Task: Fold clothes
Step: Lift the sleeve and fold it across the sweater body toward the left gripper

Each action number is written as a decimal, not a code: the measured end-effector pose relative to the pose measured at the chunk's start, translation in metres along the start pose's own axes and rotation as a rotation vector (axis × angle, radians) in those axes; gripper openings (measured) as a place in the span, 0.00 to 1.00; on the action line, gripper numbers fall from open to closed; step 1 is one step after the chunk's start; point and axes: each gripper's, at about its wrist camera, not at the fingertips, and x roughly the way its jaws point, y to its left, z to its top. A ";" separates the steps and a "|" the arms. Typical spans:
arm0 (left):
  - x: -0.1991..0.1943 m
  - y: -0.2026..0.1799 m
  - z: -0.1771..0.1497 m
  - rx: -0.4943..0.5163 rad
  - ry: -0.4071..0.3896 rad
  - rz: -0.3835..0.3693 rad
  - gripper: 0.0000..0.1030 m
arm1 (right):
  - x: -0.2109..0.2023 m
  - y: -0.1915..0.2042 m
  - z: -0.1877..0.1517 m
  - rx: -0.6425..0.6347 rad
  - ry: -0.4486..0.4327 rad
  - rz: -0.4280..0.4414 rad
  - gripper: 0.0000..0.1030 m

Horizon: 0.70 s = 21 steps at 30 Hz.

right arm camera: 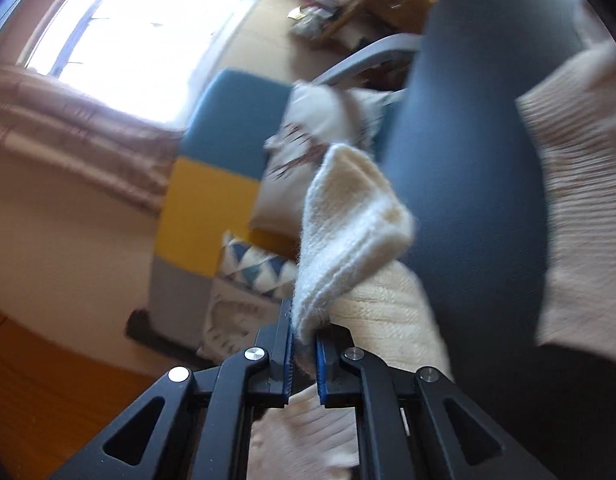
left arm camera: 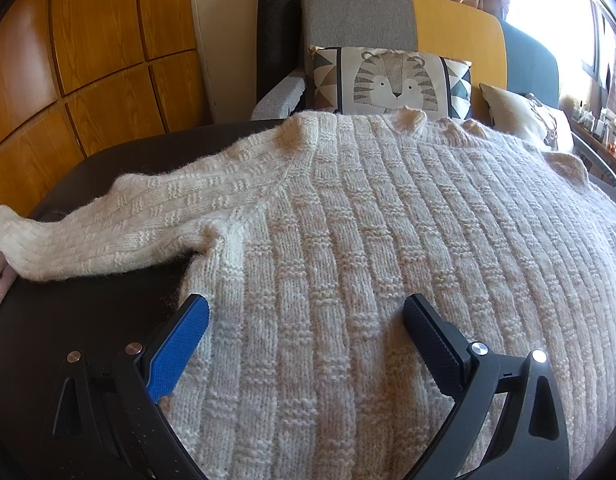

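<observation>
A cream rib-and-block knit is shown on the sweater (left arm camera: 348, 240); a grey-striped tiger on the cushion (left arm camera: 392, 80) at twelve o'clock.

Your sweater (left arm camera: 348, 216) is chunky cream wool knit, ribbed and fuzzy at its edges, lying on a smooth, matt dark table (left arm camera: 68, 312). Your grippers are matt black plastic with shiny metal pins and textured blue pads (left arm camera: 180, 344). Behind them you have glossy wood panelling (left arm camera: 88, 40).

Left hand-held gripper (left arm camera: 306, 316): black frame arms, triangular cut-outs, silver round screws
Left pads (left arm camera: 180, 350): one bright blue, one dark, both textured
Right hand-held gripper (right arm camera: 304, 344): black linkage, silver screws, blue-edged pads
</observation>
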 end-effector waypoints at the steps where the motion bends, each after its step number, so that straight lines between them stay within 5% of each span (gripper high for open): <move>1: 0.000 0.000 0.000 -0.001 0.000 -0.001 0.97 | 0.009 0.019 -0.010 -0.020 0.032 0.033 0.07; 10: 0.000 0.002 0.001 -0.009 -0.004 -0.011 0.97 | 0.098 0.113 -0.130 -0.147 0.286 0.168 0.07; 21: -0.002 0.004 -0.001 -0.017 -0.011 -0.022 0.97 | 0.195 0.106 -0.301 -0.265 0.621 0.120 0.07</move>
